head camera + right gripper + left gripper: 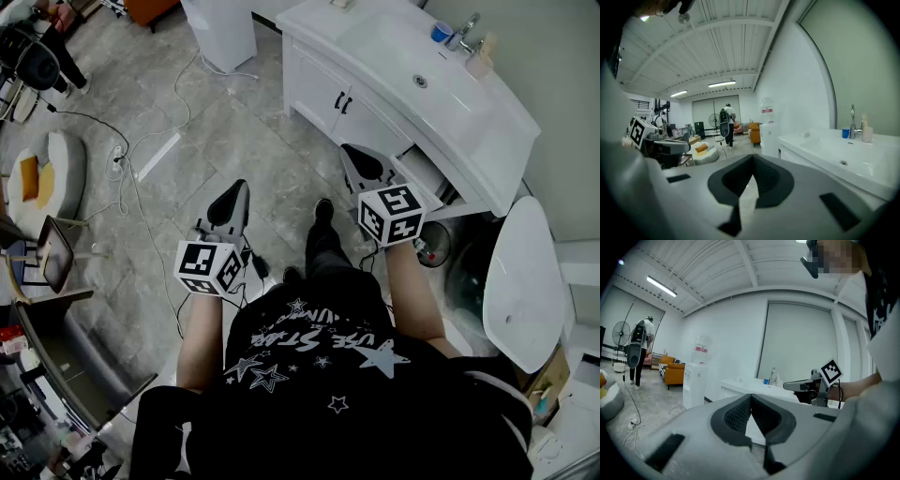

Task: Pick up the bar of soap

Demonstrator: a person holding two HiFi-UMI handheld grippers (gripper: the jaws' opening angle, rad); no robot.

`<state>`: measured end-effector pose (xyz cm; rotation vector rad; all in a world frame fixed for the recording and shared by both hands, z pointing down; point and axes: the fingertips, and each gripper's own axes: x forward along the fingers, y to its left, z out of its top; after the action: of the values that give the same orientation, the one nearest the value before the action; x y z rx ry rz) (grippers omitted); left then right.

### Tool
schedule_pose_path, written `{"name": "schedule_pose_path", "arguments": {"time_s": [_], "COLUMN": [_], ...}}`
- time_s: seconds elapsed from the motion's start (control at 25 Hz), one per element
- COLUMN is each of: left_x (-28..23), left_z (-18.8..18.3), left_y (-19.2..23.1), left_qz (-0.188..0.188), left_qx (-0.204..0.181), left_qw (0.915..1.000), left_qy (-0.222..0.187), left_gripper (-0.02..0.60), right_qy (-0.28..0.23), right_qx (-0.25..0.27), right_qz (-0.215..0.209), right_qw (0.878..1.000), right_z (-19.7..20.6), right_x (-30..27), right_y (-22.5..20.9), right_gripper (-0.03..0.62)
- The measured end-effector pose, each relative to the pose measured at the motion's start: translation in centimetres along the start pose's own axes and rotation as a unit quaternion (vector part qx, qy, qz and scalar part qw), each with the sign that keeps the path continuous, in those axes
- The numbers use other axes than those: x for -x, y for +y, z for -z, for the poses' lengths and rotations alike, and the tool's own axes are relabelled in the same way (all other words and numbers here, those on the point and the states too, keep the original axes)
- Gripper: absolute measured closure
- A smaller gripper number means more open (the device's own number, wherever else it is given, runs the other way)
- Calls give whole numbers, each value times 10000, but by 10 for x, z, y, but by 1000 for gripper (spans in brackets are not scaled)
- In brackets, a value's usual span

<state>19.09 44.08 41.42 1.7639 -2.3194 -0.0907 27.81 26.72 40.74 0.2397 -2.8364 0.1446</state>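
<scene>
The pale cream block that is probably the bar of soap sits at the far end of the white desk, just beside the faucet and near a blue cup. It lies at about one o'clock from the right gripper, well apart from it. It seems to stand on end, though its long axis is too small to judge. The left gripper is farther off, over the floor. Both pairs of fingers are clenched together on nothing.
</scene>
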Motion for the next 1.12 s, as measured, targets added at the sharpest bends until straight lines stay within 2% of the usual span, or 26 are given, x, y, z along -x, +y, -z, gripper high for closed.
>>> {"name": "schedule_pose_path", "arguments": {"time_s": [0.68,0.92,1.12], "left_x": [18,1,-41], "left_z": [9,8,6], "left_y": [-1,12,22], "left_qz": [-13,-46,-19], "left_qx": [79,81,54], "left_qw": [10000,9999,9998], "left_qy": [53,117,213], "left_gripper": [572,572,572], "right_qy": [-100,-330,-394], "right_qx": [-30,-380,-620], "right_qz": [60,123,237], "right_qw": [9999,9987,9970], "right_z": [1,-7,-12], "right_x": [10,0,-20], "right_y": [11,-8,-48], "right_gripper": [588,588,571]}}
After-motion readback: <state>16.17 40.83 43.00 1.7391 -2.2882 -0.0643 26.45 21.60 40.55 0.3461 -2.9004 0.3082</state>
